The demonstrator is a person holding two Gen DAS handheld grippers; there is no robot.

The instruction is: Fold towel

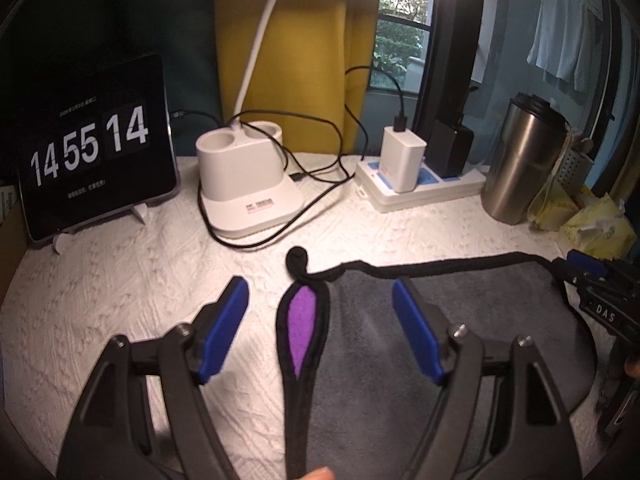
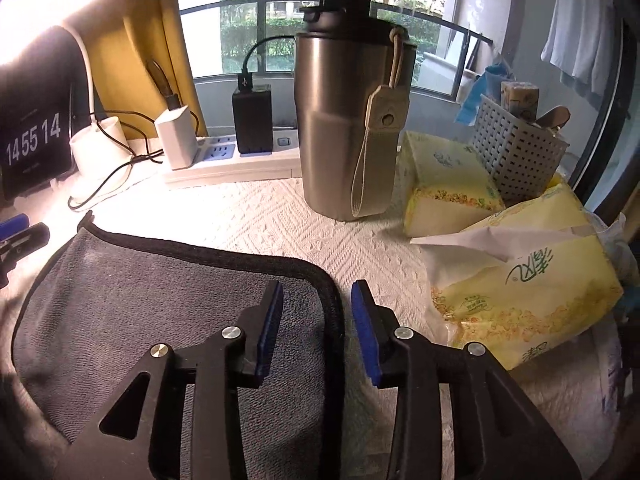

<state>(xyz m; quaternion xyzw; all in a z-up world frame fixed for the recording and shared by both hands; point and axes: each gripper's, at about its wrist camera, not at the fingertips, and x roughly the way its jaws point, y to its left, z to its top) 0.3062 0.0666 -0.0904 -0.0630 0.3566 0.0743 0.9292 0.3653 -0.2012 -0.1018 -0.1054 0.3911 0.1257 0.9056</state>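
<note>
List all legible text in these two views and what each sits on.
"14 55 14": flip-clock digits on the tablet screen.
"DAS": on the right tool, at the left view's edge.
Small lines above and below the clock digits: unreadable.
Label on the lamp base: unreadable.
Green print on the yellow tissue pack: upside down, unreadable.

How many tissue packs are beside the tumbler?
2: one tissue pack lies right of the tumbler, before the basket; the nearer opened pack lies beside it. Others may be hidden.

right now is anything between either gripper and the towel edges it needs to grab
Nothing visible blocks either one. The left gripper is open, straddling the towel's turned-up left edge. The right gripper is open astride the black hem at the right edge. The steel tumbler and tissue pack sit clear of the towel.
</note>
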